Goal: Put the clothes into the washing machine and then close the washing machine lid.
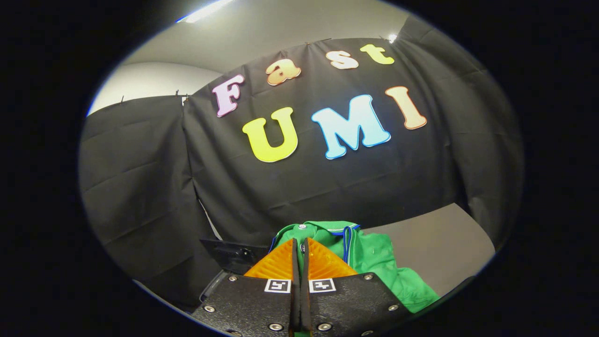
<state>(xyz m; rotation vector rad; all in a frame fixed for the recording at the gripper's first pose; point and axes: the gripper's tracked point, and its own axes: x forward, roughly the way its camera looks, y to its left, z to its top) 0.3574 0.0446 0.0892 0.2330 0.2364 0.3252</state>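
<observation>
Gripper view: your tongs (299, 245) stand drawn together to a narrow slit, and a sliver of green cloth shows in the gap at their tips and again at their base. In my judgement both fingers are pinching the green garment (374, 262), though the contact itself is partly hidden behind the fingers. The garment is a green shirt with a blue-and-white trimmed collar; it bunches just ahead of the tongs and spills to their right, down onto the grey surface (444, 243) that extends to the right. Just left of the fingers, low down, you have a dark glossy panel (234, 255) with a pale rim below it; this may be part of the washing machine or its lid, but I cannot tell which. Beyond everything hangs the booth's black cloth wall (327, 187).

Status as I judge it: the garment is gripped but not yet in any drum, since much of it rests on the surface. Outstanding: carry the garment to the machine, release it inside, then shut the lid. Neither step is done
</observation>
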